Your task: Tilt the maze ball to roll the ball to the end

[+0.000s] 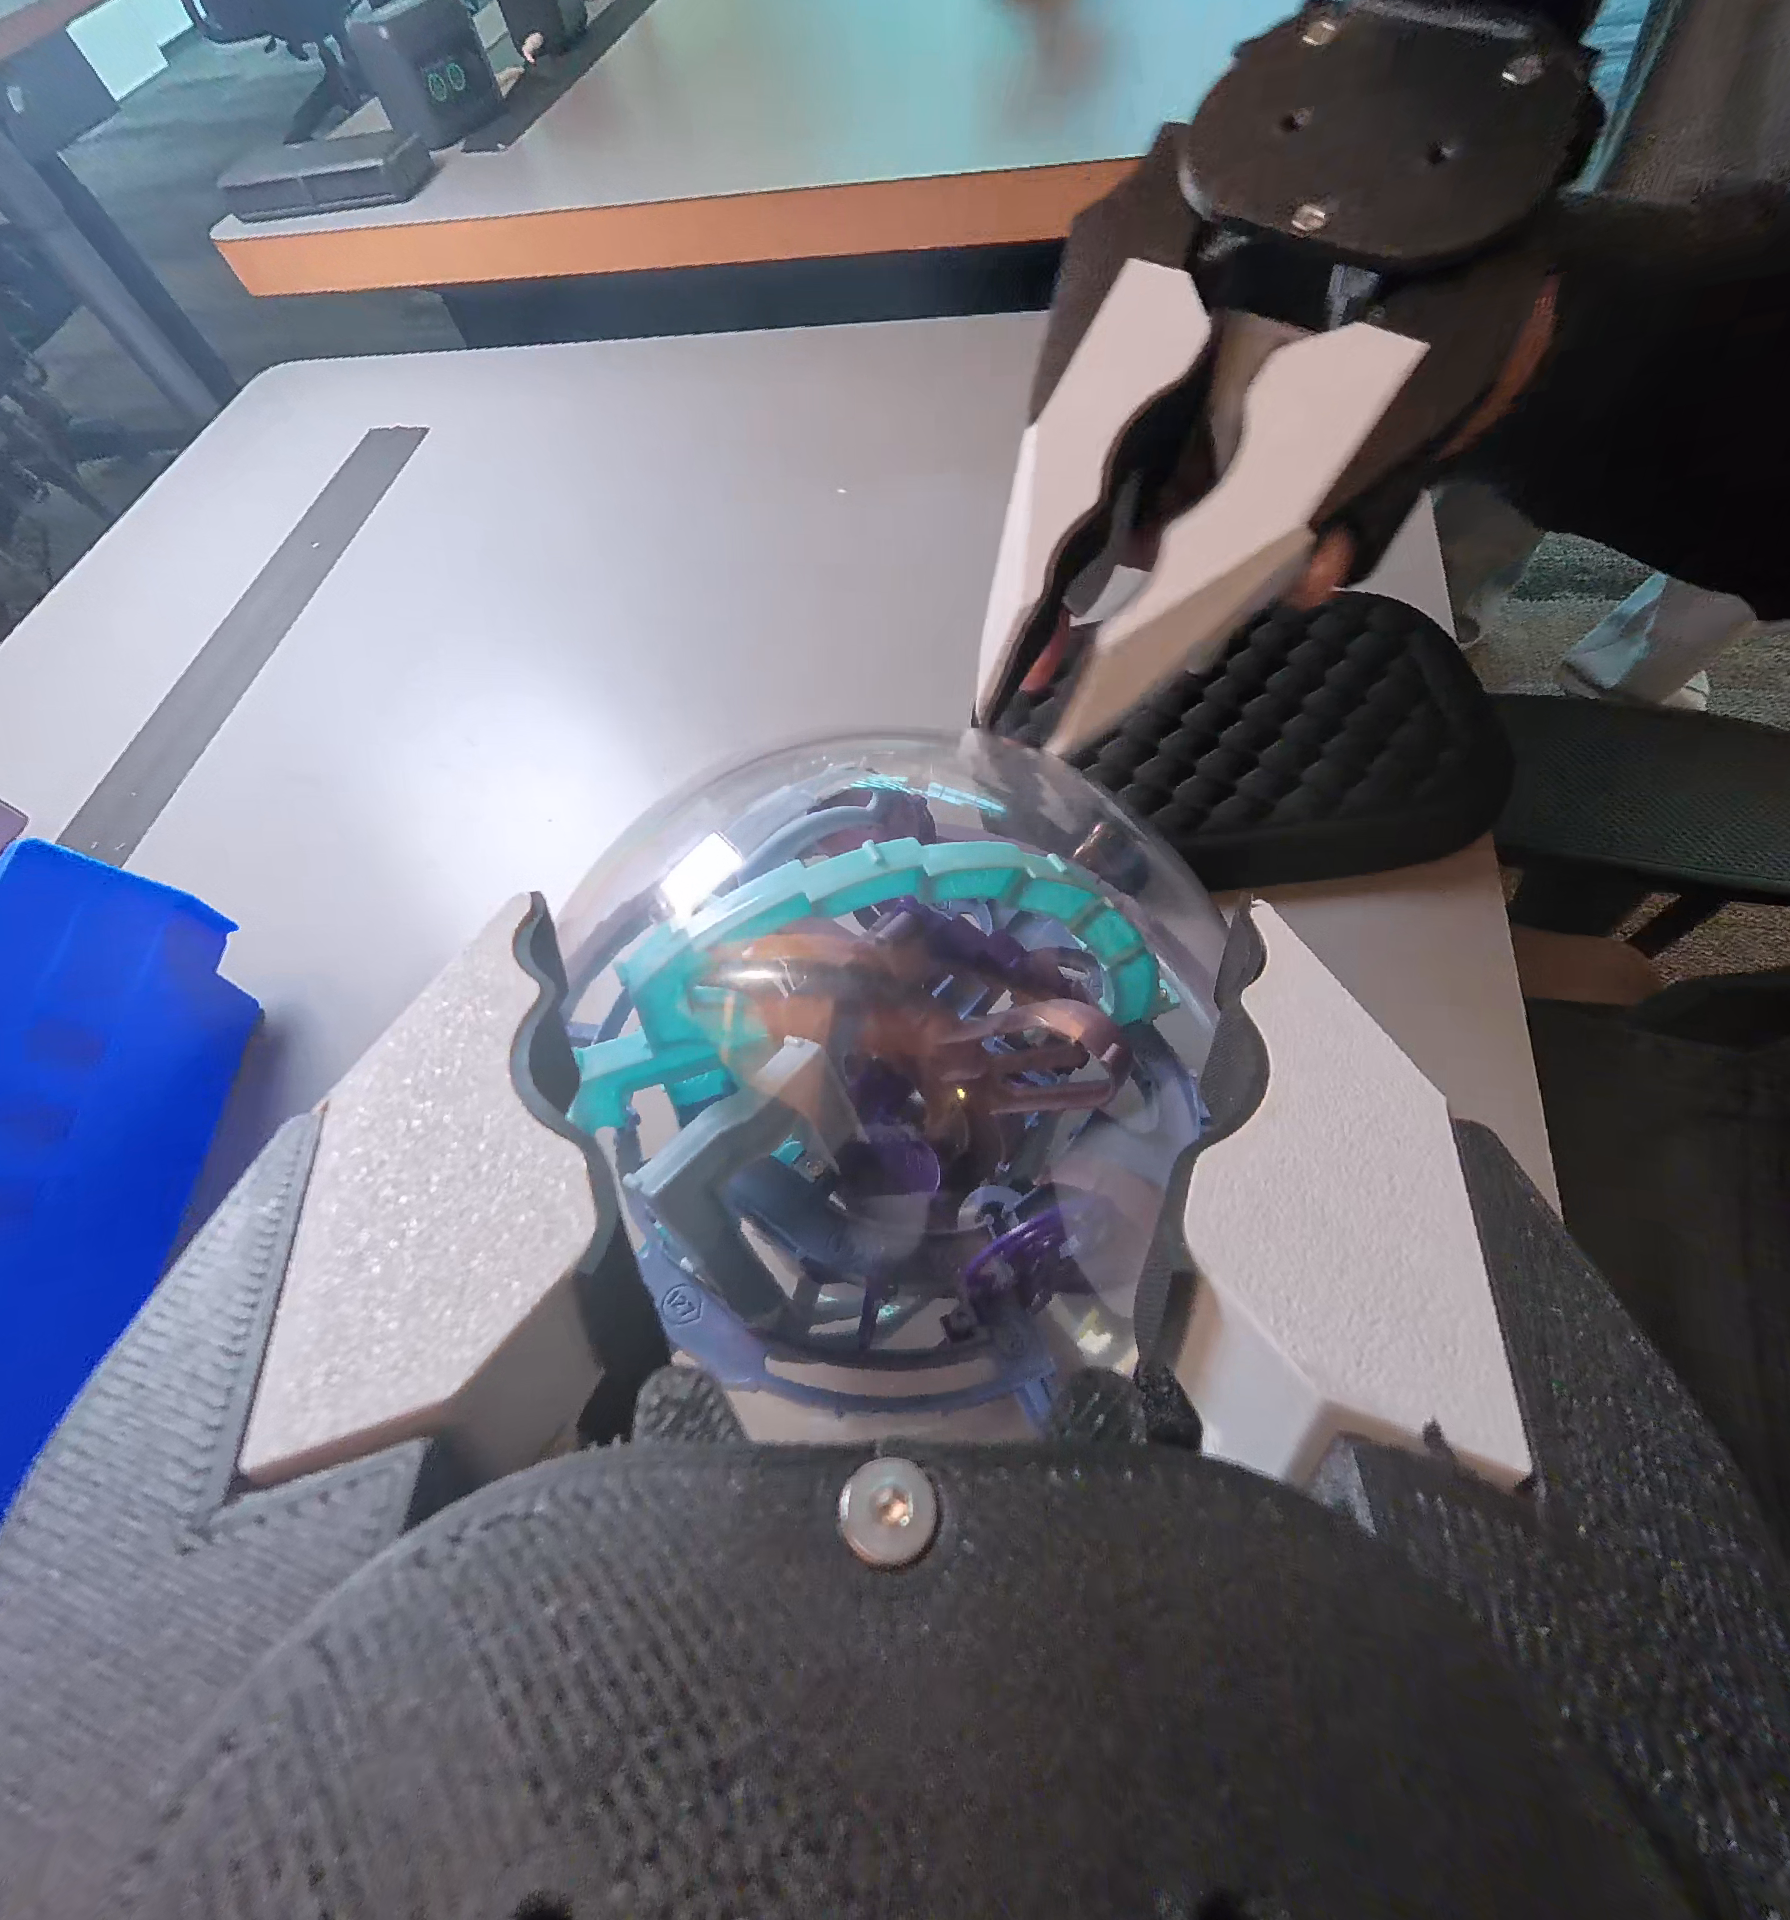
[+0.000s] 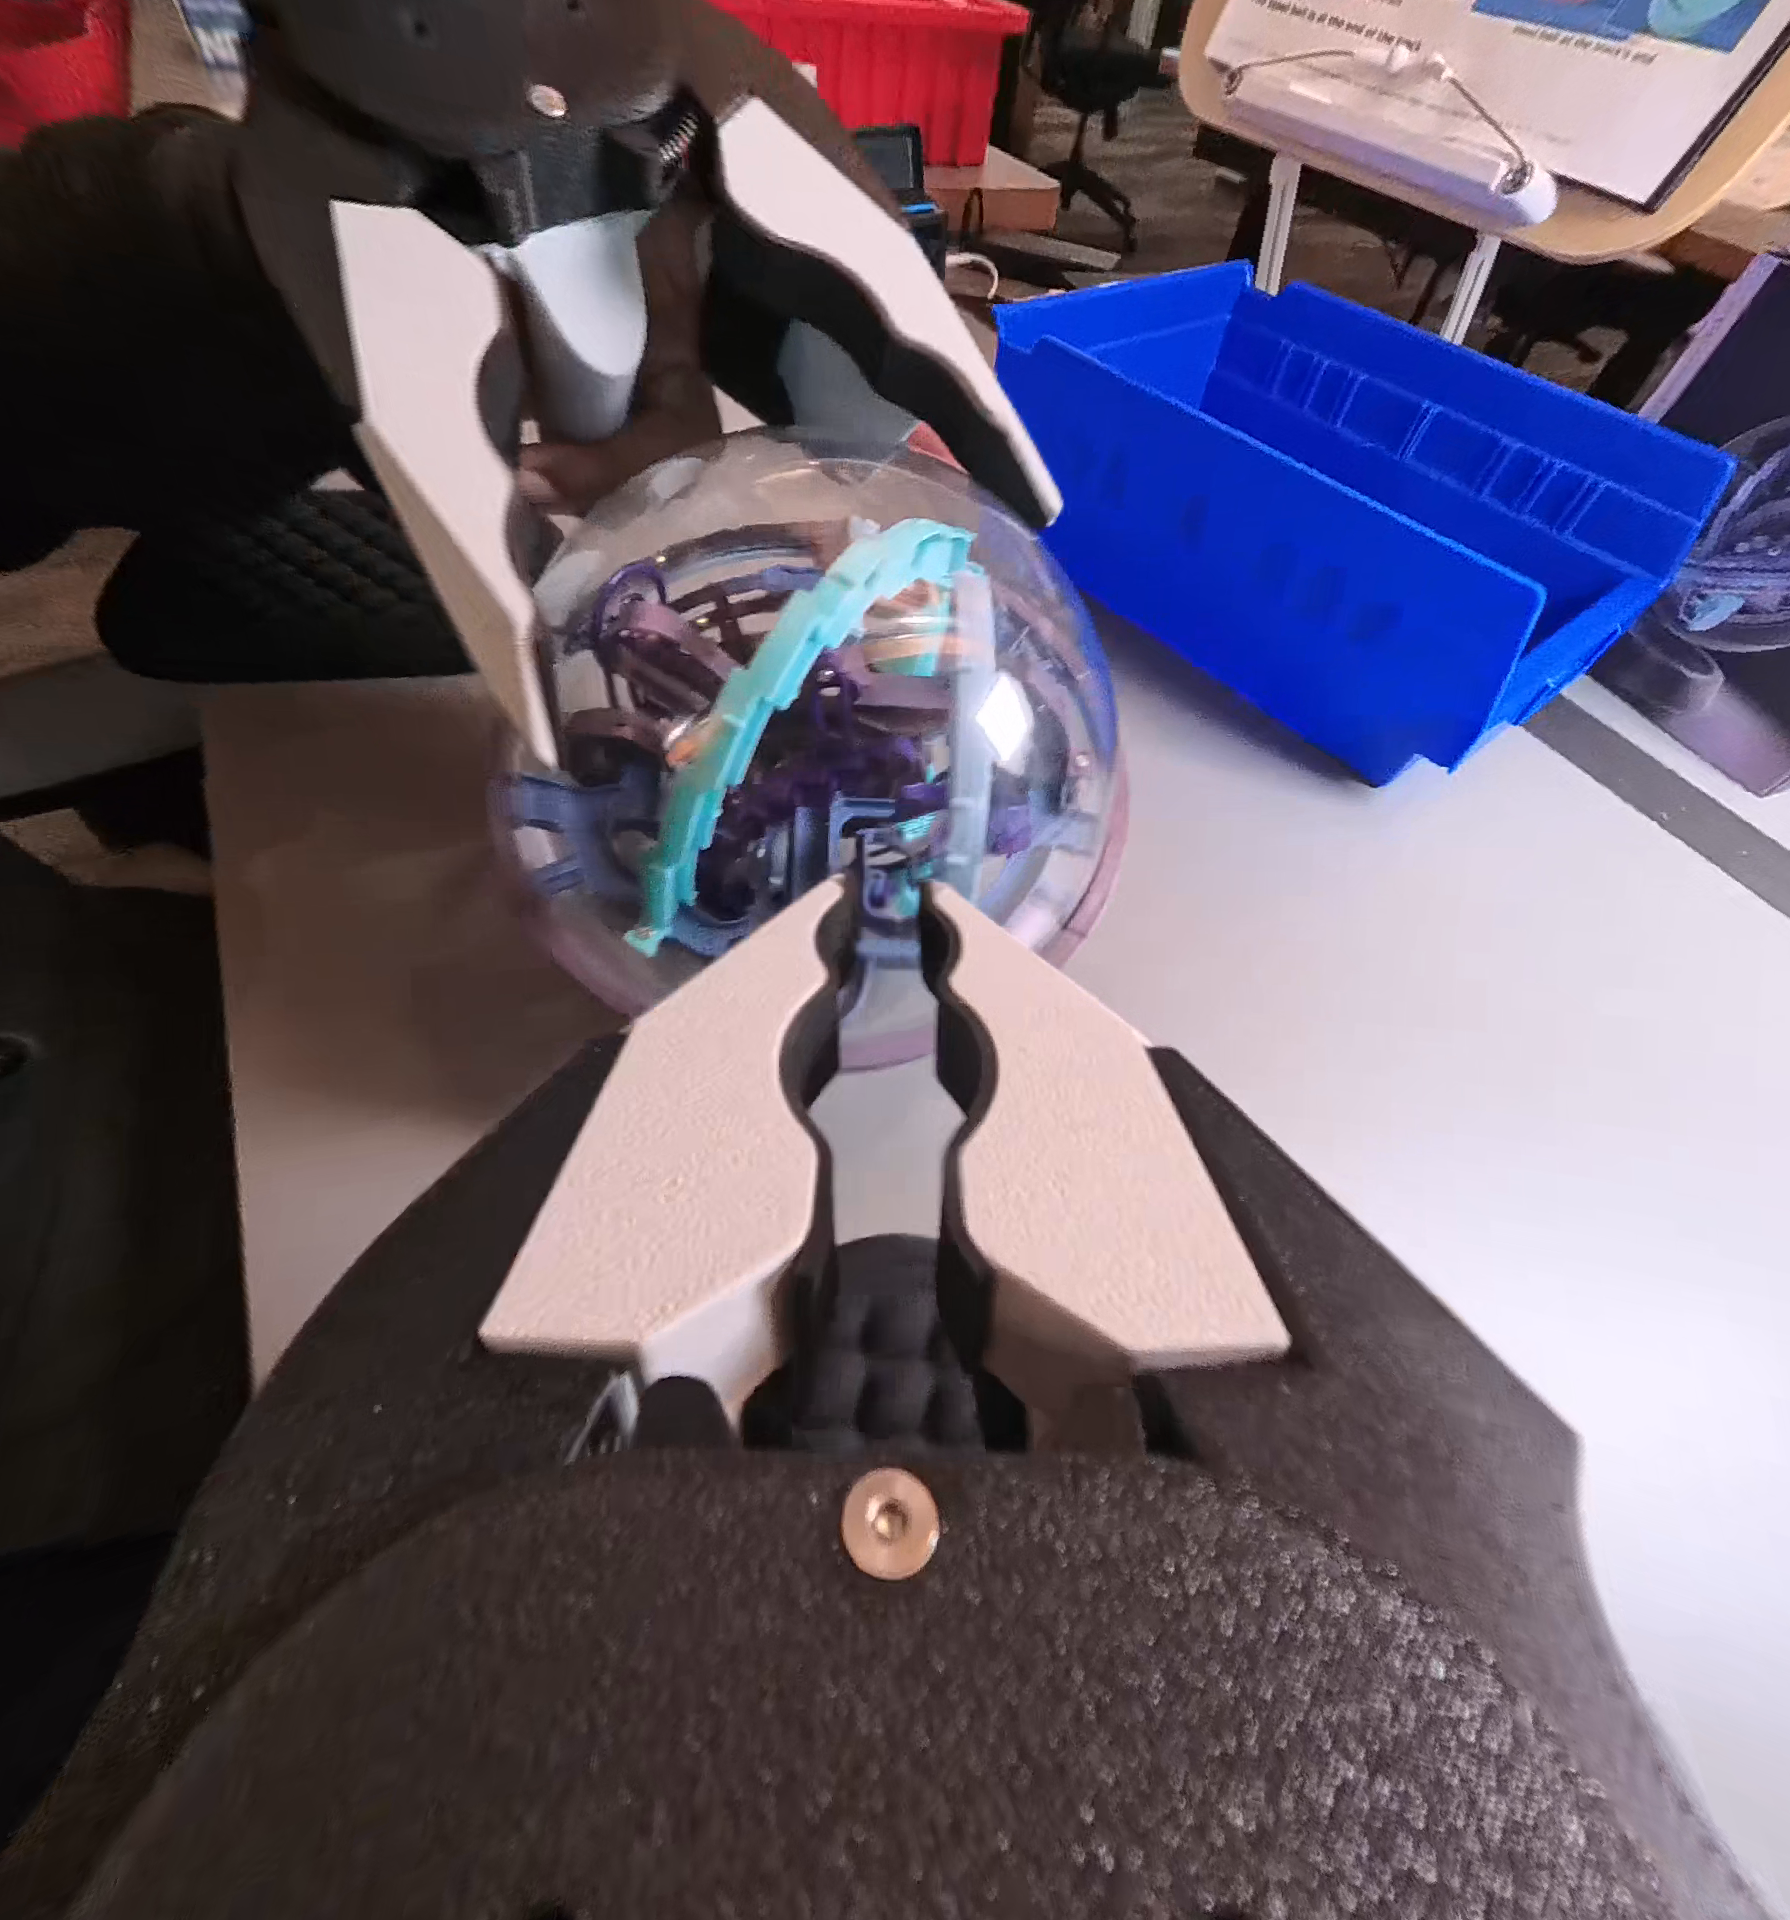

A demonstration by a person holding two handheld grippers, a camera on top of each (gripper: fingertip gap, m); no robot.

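Maze ball (image 1: 870, 1049), a clear sphere packed with teal, purple and brown tracks, sits clamped between the wide-spread jaws of the left gripper (image 1: 886, 997), whose dark pads (image 1: 548, 1029) press its flanks on both sides. It is held at the near corner of the pale worktop (image 1: 579, 582), just beside the edge, though whether it rests on the surface or hangs just above cannot be told. The right gripper (image 2: 886, 894) comes in from the opposite side, jaws nearly pressed together with only a thin slit between them and nothing in it; its tips are at the shell or just short of it.

The small ball inside cannot be picked out among the tracks and glare, so progress cannot be judged. The main risk appears to be the smooth curved shell slipping or spinning in a two-sided grip if the narrow tips push off-centre, which could send it over the worktop edge towards the black chair (image 1: 1306, 748). A sharp tilt could also knock the ball off its track. A blue bin (image 2: 1338, 582) stands well apart.
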